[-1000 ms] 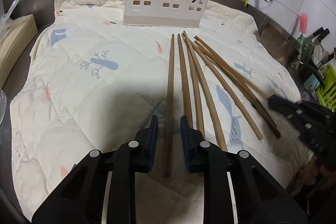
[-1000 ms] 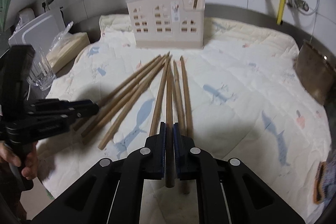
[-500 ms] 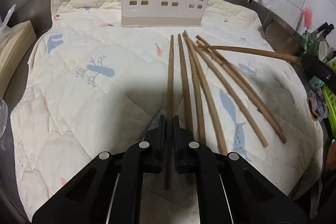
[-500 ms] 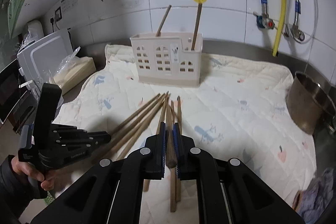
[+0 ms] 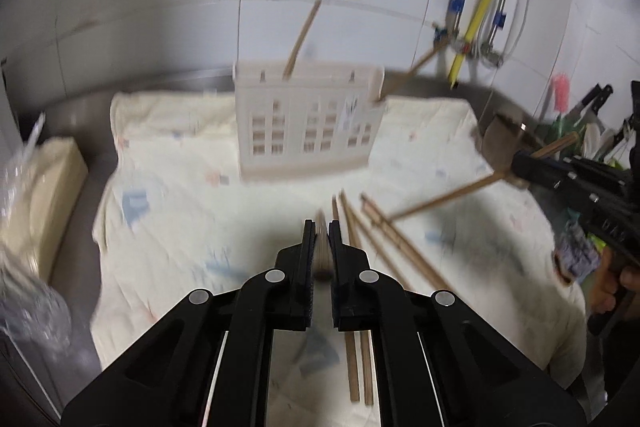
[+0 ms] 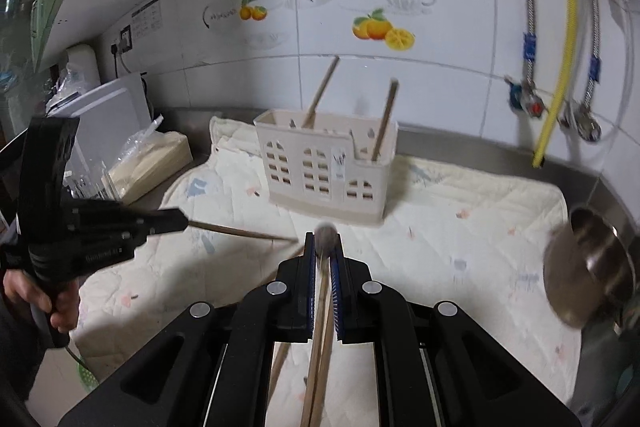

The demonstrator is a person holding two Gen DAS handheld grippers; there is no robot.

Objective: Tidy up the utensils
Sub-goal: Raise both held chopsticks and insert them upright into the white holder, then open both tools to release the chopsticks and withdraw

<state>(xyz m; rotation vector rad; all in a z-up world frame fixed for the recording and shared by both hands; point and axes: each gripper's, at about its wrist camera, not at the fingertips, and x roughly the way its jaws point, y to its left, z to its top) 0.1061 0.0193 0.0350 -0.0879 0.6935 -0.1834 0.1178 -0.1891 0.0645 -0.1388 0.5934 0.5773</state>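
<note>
In the left wrist view my left gripper (image 5: 320,227) is shut on a brown wooden chopstick (image 5: 321,255), seen almost end-on, lifted above the quilted cloth (image 5: 192,211). My right gripper (image 6: 323,239) is shut on another chopstick (image 6: 325,233), raised too. Each gripper shows in the other's view: the right gripper (image 5: 516,163) with its stick (image 5: 452,193), the left gripper (image 6: 182,221) with its stick (image 6: 240,231). The cream utensil holder (image 6: 328,171) stands at the back of the cloth with two chopsticks (image 6: 322,91) leaning in it. Several loose chopsticks (image 5: 384,239) lie on the cloth.
A paper pack (image 5: 40,195) and clear plastic lie left of the cloth. A metal pot (image 6: 588,267) sits at the right edge. A yellow hose (image 6: 560,67) and taps hang on the tiled wall. Knives and a pink brush (image 5: 560,95) stand far right.
The left gripper's jaws closed on the leftmost chopstick. Both grippers then rose off the cloth with their sticks, and the views tilted up toward the wall.
</note>
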